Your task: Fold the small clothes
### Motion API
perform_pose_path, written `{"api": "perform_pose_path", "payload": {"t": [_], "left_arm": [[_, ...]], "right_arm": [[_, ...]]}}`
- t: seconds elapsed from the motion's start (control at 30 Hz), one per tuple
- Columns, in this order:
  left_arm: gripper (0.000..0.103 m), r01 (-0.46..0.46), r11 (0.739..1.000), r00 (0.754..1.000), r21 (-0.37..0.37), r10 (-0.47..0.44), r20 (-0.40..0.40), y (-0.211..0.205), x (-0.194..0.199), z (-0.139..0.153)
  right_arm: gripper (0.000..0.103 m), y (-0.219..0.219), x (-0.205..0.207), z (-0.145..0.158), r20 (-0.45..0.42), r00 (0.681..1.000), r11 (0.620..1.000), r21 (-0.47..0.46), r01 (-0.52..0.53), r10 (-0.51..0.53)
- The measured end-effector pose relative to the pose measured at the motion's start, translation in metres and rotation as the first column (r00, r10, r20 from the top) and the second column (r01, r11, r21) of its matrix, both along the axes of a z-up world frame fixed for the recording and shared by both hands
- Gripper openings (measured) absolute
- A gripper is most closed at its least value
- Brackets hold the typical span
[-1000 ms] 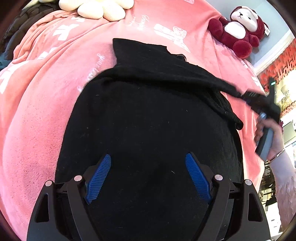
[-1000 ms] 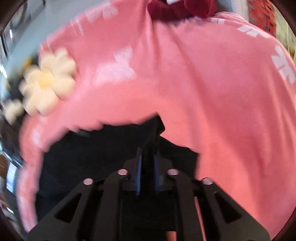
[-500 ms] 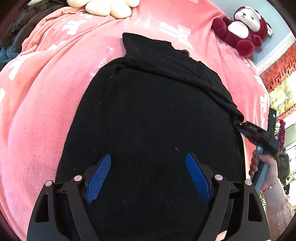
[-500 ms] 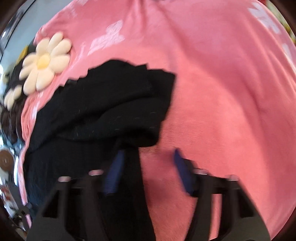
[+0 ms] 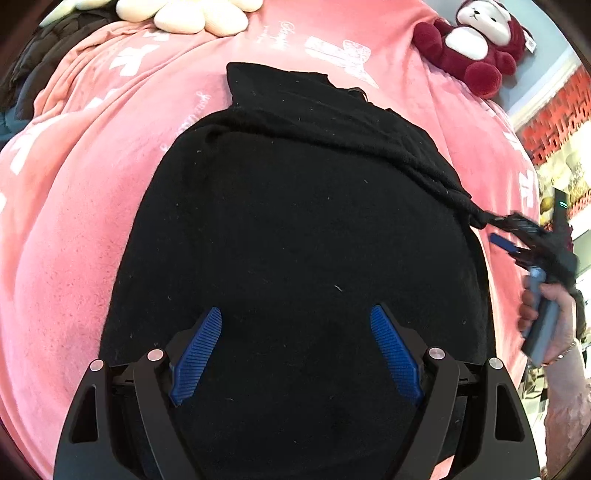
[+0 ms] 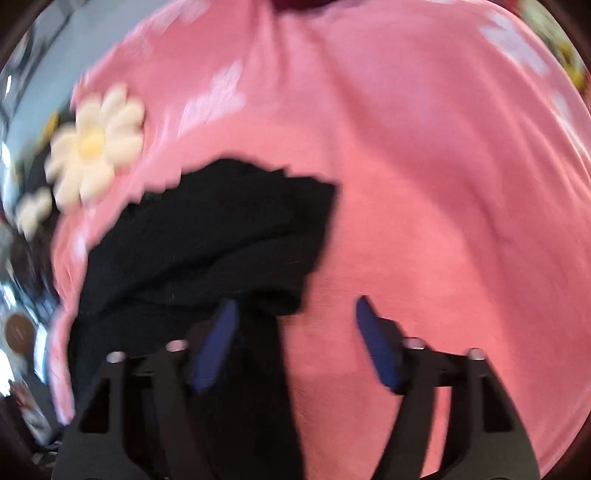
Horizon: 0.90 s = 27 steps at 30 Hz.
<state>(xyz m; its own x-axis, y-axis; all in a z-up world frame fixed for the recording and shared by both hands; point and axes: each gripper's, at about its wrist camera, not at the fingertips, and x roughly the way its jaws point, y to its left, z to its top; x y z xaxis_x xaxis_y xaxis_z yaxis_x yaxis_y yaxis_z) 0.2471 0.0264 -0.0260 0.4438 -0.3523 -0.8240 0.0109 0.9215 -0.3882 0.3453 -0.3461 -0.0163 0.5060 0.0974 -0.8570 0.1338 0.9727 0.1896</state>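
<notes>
Left wrist view: along the left of the frame lies a pink fleece blanket with white lettering (image 5: 74, 206), with a cream flower-shaped cushion (image 5: 195, 14) at the upper left edge. A black knitted garment (image 5: 295, 236) fills the centre, spread on the blanket, its far edge doubled over into a thick ridge running toward the right. At the bottom centre, the left gripper (image 5: 295, 350) hovers over the garment with its blue pads spread wide and clamping nothing. At the upper right sits a dark red plush toy with a white face (image 5: 476, 44). At the right edge, the right gripper (image 5: 506, 232), held in a hand (image 5: 550, 314), meets the ridge's bunched tip; its jaws are opening, with cloth lying loosely between them in the blurred right wrist view. The risk, as I judge it: the released bunched tip may spring back or slump unevenly, leaving a crooked fold
</notes>
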Motion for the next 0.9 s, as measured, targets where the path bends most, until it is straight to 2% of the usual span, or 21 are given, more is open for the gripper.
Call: {"api": "perform_pose_path", "payload": {"t": [0.03, 0.07, 0.13, 0.17, 0.23, 0.27, 0.33, 0.4, 0.43, 0.47, 0.53, 0.57, 0.6, 0.67, 0.7, 0.77, 0.83, 0.9], "left_arm": [[0.080, -0.004, 1.000, 1.000, -0.011, 0.004, -0.002, 0.000, -0.001, 0.001], [0.080, -0.005, 1.000, 1.000, -0.017, 0.005, -0.003, 0.000, -0.003, 0.001], [0.080, -0.003, 1.000, 1.000, -0.016, 0.003, -0.005, 0.001, -0.005, 0.000], [0.080, 0.002, 1.000, 1.000, -0.013, -0.002, -0.006, 0.002, -0.006, -0.002], [0.080, 0.015, 1.000, 1.000, -0.007, -0.015, -0.003, 0.002, -0.007, -0.004], [0.080, 0.025, 1.000, 1.000, 0.000, -0.025, 0.002, 0.002, -0.007, -0.004], [0.080, 0.037, 0.999, 0.999, 0.014, -0.037, 0.003, 0.000, -0.007, -0.003], [0.080, 0.041, 0.999, 0.999, 0.006, -0.041, 0.012, -0.002, -0.004, 0.002], [0.080, 0.042, 0.999, 0.999, -0.002, -0.042, 0.022, -0.002, -0.001, 0.005], [0.080, 0.040, 0.999, 0.999, -0.009, -0.040, 0.029, -0.002, 0.002, 0.008], [0.080, 0.030, 0.999, 0.999, -0.038, -0.028, 0.036, 0.000, 0.009, 0.015], [0.080, 0.023, 0.998, 0.999, -0.051, -0.021, 0.037, 0.000, 0.011, 0.017], [0.080, 0.015, 0.998, 0.999, -0.066, -0.012, 0.040, 0.001, 0.013, 0.020], [0.080, 0.015, 0.996, 0.998, -0.091, -0.010, 0.054, -0.002, 0.019, 0.027], [0.080, 0.025, 0.996, 0.998, -0.089, -0.019, 0.064, -0.005, 0.024, 0.032], [0.080, 0.045, 0.996, 0.995, -0.079, -0.038, 0.093, -0.013, 0.032, 0.042], [0.080, 0.065, 0.996, 0.991, -0.068, -0.057, 0.119, -0.020, 0.042, 0.052], [0.080, 0.106, 0.993, 0.984, -0.056, -0.097, 0.151, -0.033, 0.055, 0.062]], "right_arm": [[0.064, 0.008, 0.000, -0.008, -0.011, 1.000, 1.000, -0.007, -0.021, 0.021], [0.038, 0.013, 0.004, -0.015, -0.026, 0.999, 0.999, -0.016, -0.046, 0.046], [0.016, 0.003, 0.002, -0.012, -0.004, 1.000, 0.998, -0.057, -0.014, 0.014], [0.010, -0.010, 0.000, -0.013, -0.005, 1.000, 0.999, -0.038, 0.027, -0.028], [0.011, -0.038, -0.007, -0.026, -0.005, 0.995, 0.993, 0.055, 0.103, -0.102], [0.005, -0.045, -0.010, -0.028, -0.014, 0.990, 0.989, 0.061, 0.138, -0.137], [0.006, -0.050, -0.012, -0.024, -0.024, 0.988, 0.984, 0.094, 0.155, -0.153], [0.014, -0.050, -0.014, -0.009, 0.012, 0.986, 0.980, 0.108, 0.167, -0.169], [0.015, -0.045, -0.015, 0.001, 0.047, 0.987, 0.983, 0.105, 0.150, -0.156], [0.018, -0.036, -0.012, 0.010, 0.072, 0.988, 0.988, 0.090, 0.127, -0.134], [0.030, -0.012, -0.007, 0.024, 0.107, 0.992, 0.997, 0.057, 0.058, -0.064], [0.042, 0.003, -0.002, 0.029, 0.120, 0.993, 0.999, 0.037, 0.008, -0.012], [0.049, 0.019, 0.000, 0.032, 0.126, 0.991, 0.999, 0.015, -0.041, 0.039], [0.047, 0.051, 0.009, 0.033, 0.126, 0.983, 0.991, -0.011, -0.135, 0.135], [0.047, 0.062, 0.017, 0.031, 0.118, 0.983, 0.989, -0.041, -0.139, 0.143], [0.047, 0.052, 0.022, 0.033, 0.120, 0.989, 0.995, -0.056, -0.079, 0.085], [0.048, 0.024, 0.028, 0.031, 0.104, 0.994, 0.999, -0.032, 0.028, -0.024], [0.058, 0.002, 0.043, 0.023, 0.051, 0.996, 0.996, -0.025, 0.080, -0.079]]}}
